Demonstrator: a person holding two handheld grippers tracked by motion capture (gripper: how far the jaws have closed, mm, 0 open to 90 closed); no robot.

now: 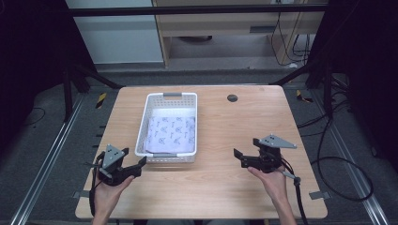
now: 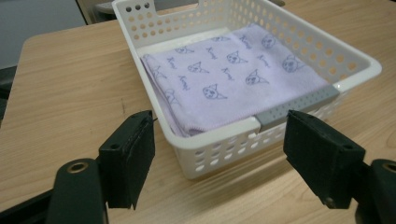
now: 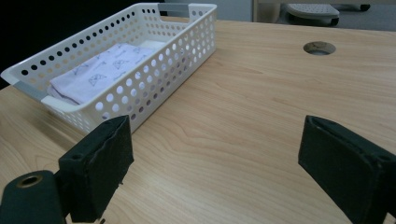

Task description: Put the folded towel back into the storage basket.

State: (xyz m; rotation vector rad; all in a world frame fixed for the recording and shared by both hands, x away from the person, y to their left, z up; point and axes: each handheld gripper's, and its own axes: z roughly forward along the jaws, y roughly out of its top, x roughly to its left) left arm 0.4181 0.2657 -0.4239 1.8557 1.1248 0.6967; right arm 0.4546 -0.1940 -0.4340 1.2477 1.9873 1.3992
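A white perforated basket (image 1: 142, 131) stands on the wooden table (image 1: 225, 183), left of centre. Inside it lies a folded lilac cloth (image 1: 171, 133) with a small printed pattern. My left gripper (image 1: 133, 158) is held low over the table at the basket's near left corner, open and holding nothing. In the left gripper view the jaws of my left gripper (image 2: 219, 126) frame the basket's (image 2: 355, 60) near corner without touching it, and the cloth (image 2: 233, 70) lies beyond. My right gripper (image 1: 245, 147) hovers open to the right of the basket. Seen from my right gripper (image 3: 217, 135), bare wood lies between its jaws.
A round cable hole (image 1: 232, 98) sits in the table's far part, right of the basket. The basket (image 3: 154, 60) has grey handle clips (image 2: 299, 105) on its short ends. Cables (image 1: 328, 154) trail on the floor at the right. A cabinet (image 1: 225, 28) stands behind the table.
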